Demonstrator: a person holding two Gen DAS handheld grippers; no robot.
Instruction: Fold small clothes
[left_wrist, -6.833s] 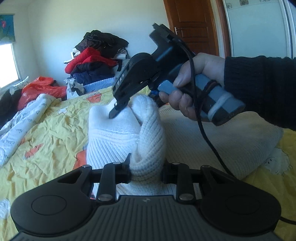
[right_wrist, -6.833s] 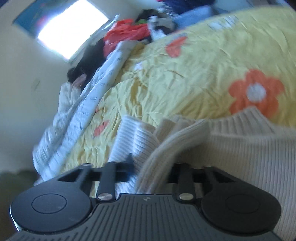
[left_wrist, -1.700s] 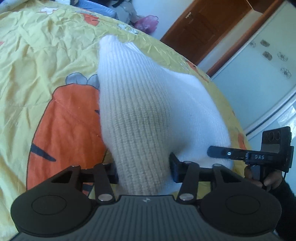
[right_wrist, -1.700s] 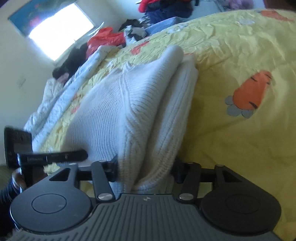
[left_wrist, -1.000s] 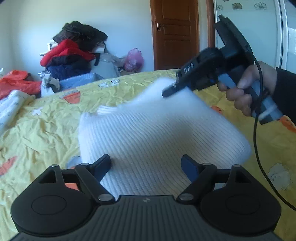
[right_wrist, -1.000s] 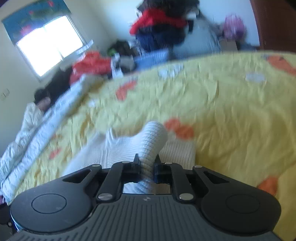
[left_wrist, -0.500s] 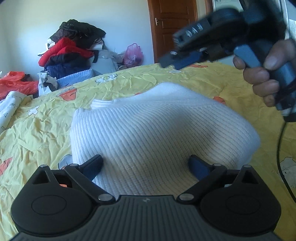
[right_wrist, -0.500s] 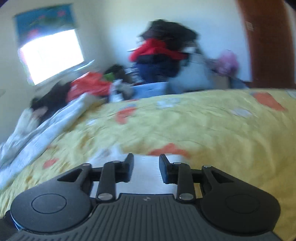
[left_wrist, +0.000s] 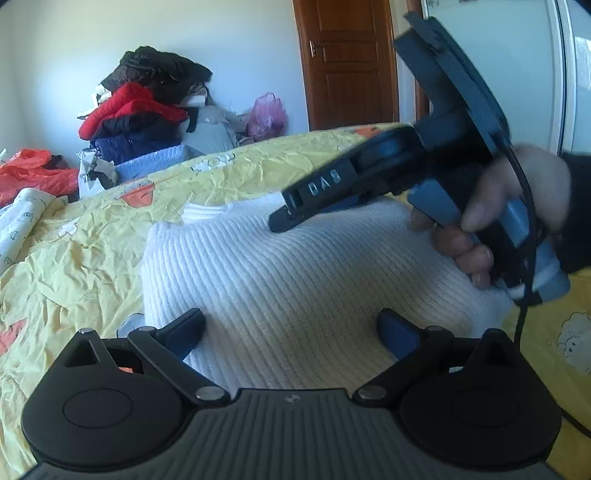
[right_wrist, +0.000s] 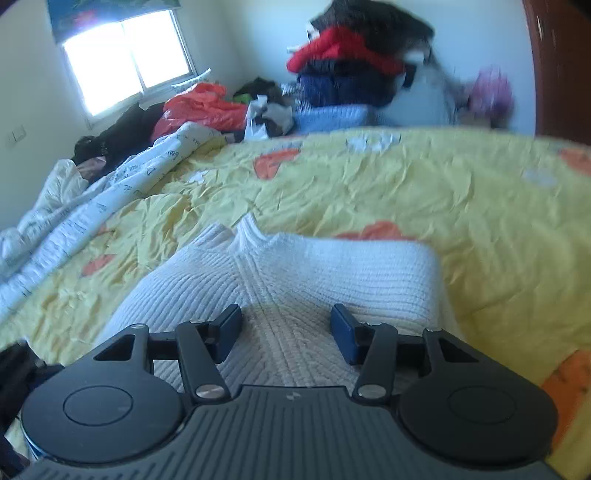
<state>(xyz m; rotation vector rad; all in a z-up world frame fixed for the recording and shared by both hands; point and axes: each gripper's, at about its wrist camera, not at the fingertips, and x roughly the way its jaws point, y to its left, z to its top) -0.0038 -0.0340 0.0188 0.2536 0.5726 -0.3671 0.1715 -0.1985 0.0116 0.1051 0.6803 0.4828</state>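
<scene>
The white knitted sweater (left_wrist: 303, 280) lies folded on the yellow bedspread (left_wrist: 74, 236), as a thick, rounded bundle with the ribbed collar (right_wrist: 245, 230) at its far edge. It looks soft and bulky, so I judge that it is light but springy: the layers can puff up or slide apart when it is lifted by one layer only. The knit is not slippery, and it is not fragile, but a loose thread may catch on a fingertip.

The left gripper (left_wrist: 291, 326) stands wide open over the near edge of the sweater, and its pads do not press the cloth. The right gripper (right_wrist: 286, 328) is opening over the top of the bundle; the knit lies below and between its fingers, but nothing is pinched.

A good hold is probably at a folded edge or corner, with all layers taken together, one gripper at each side.
</scene>
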